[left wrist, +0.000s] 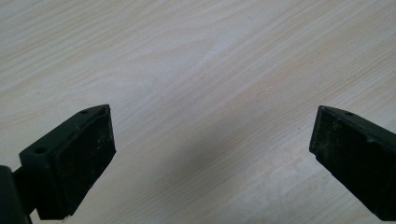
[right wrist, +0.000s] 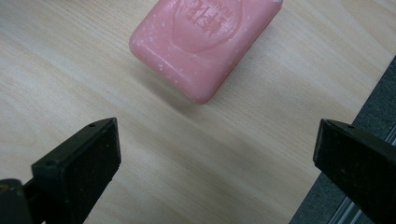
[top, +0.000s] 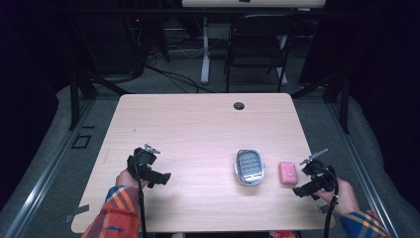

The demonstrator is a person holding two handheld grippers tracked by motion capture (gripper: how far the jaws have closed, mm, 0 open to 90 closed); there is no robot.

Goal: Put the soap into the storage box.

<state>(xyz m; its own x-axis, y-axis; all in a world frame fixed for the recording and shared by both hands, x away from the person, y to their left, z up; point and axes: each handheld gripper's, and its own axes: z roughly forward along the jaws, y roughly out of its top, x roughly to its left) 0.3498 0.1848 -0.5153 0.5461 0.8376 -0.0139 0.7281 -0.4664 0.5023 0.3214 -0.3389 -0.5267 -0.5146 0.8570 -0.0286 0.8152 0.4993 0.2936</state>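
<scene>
A pink bar of soap (top: 288,172) (right wrist: 206,42) lies flat on the light wood table (top: 198,129), near its right edge. Just left of it sits a grey metal soap dish (top: 249,166) with a slotted insert. My right gripper (top: 303,190) (right wrist: 217,154) hovers low just on the near side of the soap, open, with nothing between its jaws. My left gripper (top: 159,178) (left wrist: 212,140) is over bare table at the front left, far from both things, open and empty too.
A round cable hole (top: 239,105) sits near the table's far edge. Beyond the table stand a black folding chair (top: 255,44) and a white desk leg (top: 205,49). The table's right edge (right wrist: 369,93) runs close beside my right gripper, with grey floor below.
</scene>
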